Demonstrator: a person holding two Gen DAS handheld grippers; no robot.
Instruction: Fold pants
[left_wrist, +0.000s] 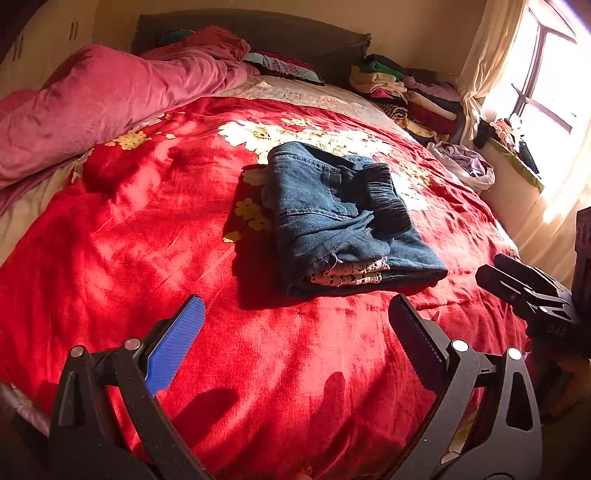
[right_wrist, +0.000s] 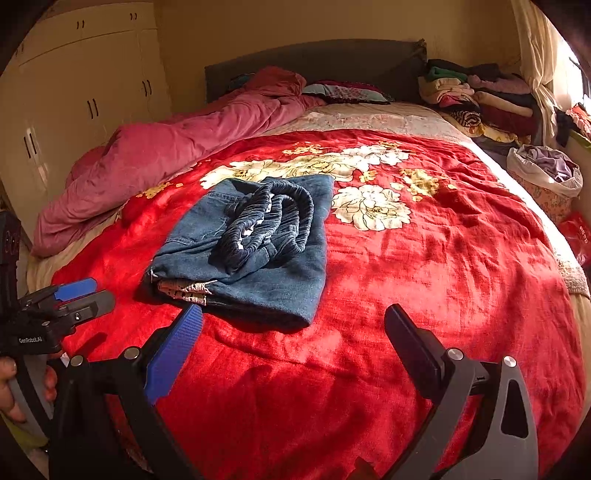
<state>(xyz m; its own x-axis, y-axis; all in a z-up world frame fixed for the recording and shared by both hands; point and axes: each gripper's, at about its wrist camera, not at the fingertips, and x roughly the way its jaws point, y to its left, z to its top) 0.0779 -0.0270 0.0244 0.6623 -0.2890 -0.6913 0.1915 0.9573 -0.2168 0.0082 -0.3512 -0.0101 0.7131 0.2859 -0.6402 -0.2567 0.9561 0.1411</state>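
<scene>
**Folded jeans on the bed, both grippers empty**

We see the blue denim pants lying folded into a compact bundle near the middle of the red floral blanket that covers the bed. The dark elastic waistband sits bunched on top of the bundle, and a strip of pale lace trim shows at the near edge between the layers.

Our left gripper hovers over the blanket just in front of the pants, its jaws spread wide with nothing between them. Our right gripper is likewise held above the blanket close to the bundle's near edge, jaws wide apart and empty. Neither touches the denim.

Beside the bed on the window side stands a white bag with its mouth open, and we can make out lilac and pale garments heaped inside it. A stack of folded clothes rests at the far corner by the headboard. A pink duvet is bunched along the opposite side.
</scene>
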